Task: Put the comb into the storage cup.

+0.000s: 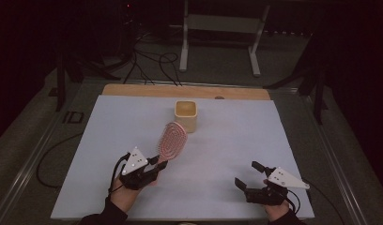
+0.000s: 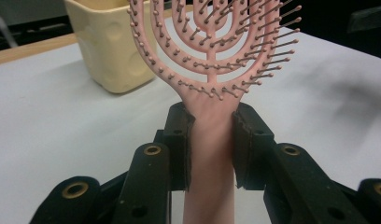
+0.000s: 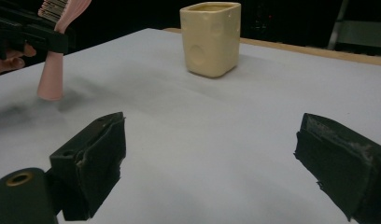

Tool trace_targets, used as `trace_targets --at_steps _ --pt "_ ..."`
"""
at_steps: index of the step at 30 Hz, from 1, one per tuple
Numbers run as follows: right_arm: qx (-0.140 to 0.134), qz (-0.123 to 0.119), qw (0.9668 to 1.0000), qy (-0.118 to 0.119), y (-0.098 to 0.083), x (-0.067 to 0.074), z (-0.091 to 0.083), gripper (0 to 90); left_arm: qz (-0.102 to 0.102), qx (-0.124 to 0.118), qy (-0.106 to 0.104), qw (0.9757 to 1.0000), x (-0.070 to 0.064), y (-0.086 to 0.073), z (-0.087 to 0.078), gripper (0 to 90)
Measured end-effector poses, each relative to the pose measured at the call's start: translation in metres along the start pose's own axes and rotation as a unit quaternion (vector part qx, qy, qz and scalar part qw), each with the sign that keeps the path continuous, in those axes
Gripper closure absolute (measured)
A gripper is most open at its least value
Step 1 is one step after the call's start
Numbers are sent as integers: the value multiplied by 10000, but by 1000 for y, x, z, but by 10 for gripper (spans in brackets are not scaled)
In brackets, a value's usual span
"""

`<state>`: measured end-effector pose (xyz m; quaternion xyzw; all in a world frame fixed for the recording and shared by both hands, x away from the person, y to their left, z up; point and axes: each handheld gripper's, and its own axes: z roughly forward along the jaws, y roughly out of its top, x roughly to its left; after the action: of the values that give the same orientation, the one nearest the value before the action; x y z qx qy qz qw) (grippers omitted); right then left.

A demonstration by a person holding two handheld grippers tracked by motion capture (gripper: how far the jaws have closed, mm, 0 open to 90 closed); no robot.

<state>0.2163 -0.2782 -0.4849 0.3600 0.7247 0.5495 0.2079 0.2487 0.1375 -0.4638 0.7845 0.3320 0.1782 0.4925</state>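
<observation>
A pink hairbrush with a vented oval head is held above the white mat. My left gripper is shut on its handle, both pads pressing the sides just below the bristled head. The brush stands nearly upright, handle end down, as the right gripper view shows the brush. A cream square cup stands upright behind the brush head, toward the mat's far middle; the cup is just left of the head in the left gripper view. My right gripper rests low at the front right, open, nothing between its pads.
The white mat covers a wooden tabletop whose far edge shows. Behind the table are a white metal stand and cables on the floor. A metal frame rail runs along the left side.
</observation>
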Motion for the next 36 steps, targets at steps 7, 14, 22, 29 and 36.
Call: trace_targets --at_steps 7,14,22,29,36 --pt "-31 -7 10000 -65 8 3 -4 84 56 -17 104 9999 -1 -1 -2 710" --pt "-8 114 9999 -98 23 7 -8 83 70 -76 142 9998 -1 0 -5 710" --pt "256 -250 9994 -7 58 14 -10 76 38 -114 168 9998 0 1 -8 710" --pt "158 -447 9988 122 83 20 -6 74 32 -110 144 9998 -1 1 -8 710" --pt "35 -513 9982 318 103 24 -1 73 32 -108 156 9998 -1 0 -8 710"
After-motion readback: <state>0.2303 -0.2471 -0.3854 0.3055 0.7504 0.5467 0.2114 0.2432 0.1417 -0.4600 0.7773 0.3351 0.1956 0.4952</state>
